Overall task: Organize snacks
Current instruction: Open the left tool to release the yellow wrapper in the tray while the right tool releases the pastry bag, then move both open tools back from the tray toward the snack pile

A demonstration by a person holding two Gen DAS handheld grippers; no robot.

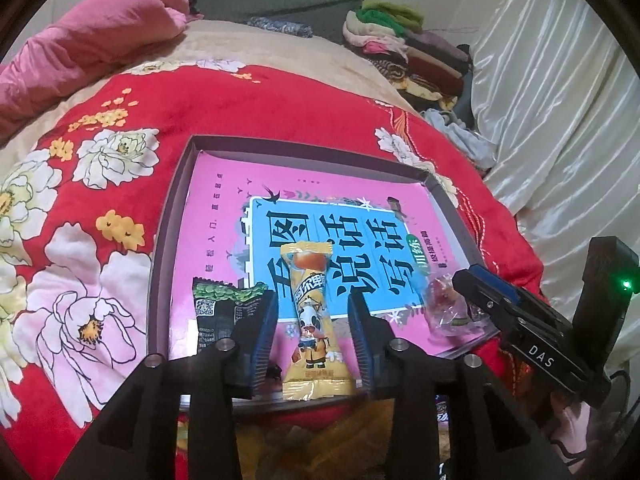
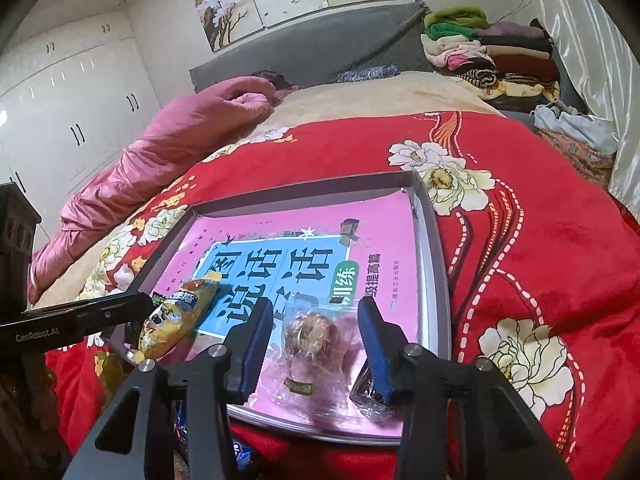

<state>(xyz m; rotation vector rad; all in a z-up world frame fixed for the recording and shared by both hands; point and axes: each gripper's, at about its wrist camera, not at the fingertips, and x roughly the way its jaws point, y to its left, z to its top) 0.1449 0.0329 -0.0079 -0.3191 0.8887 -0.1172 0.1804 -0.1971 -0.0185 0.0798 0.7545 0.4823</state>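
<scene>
- At the near edge of the shallow grey cardboard box lid [image 1: 176, 216] on the red floral blanket [image 1: 280, 104], the long yellow plastic snack packet [image 1: 314, 320] lies released between the left gripper [image 1: 314, 334]'s parted fingers, its long axis running from near edge to far edge.
- Toward the near right corner, the clear-wrapped round pastry [image 2: 316, 340] lies flat, unpinched inside the opened right gripper [image 2: 316, 350].
- Risk: the lid rests on soft bedding, so a nudging finger may tip it, and the packet's tail overhangs the rim.
</scene>
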